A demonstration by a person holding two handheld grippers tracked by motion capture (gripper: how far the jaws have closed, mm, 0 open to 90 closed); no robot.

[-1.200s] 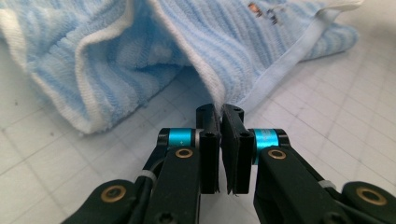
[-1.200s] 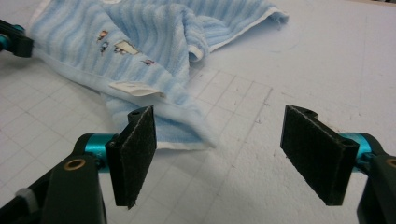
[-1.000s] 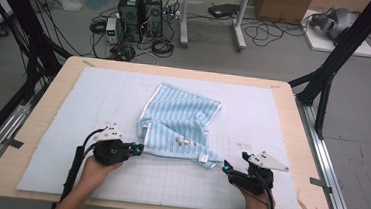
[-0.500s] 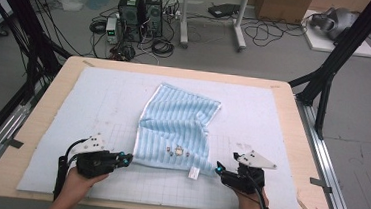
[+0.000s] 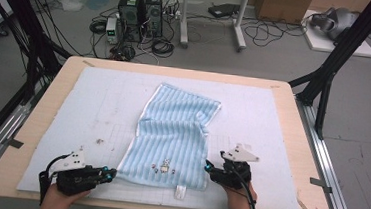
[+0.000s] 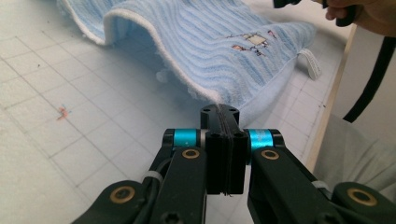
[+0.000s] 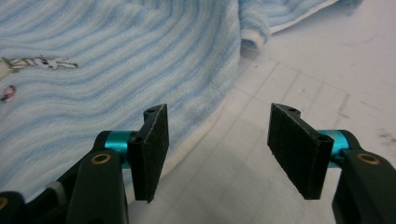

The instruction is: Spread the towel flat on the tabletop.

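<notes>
A light blue striped towel lies on the white mat, its near part spread flat and its far part still rumpled. My left gripper is at the towel's near left corner. In the left gripper view its jaws are shut, and the towel has its white edge running in between them. My right gripper sits by the towel's near right edge. Its jaws stand open and have just been closing. Only bare mat lies between them, with the towel's edge beside the left pad.
A white hang loop sticks out from the towel's near hem, close to a small embroidered patch. The wooden table rim frames the mat. Black frame posts flank the table. Computers and cables lie on the floor behind.
My left gripper moved left and toward the near table edge, drawing the towel's corner with it and flattening the near part. My right gripper shifted left to the towel's right edge.
</notes>
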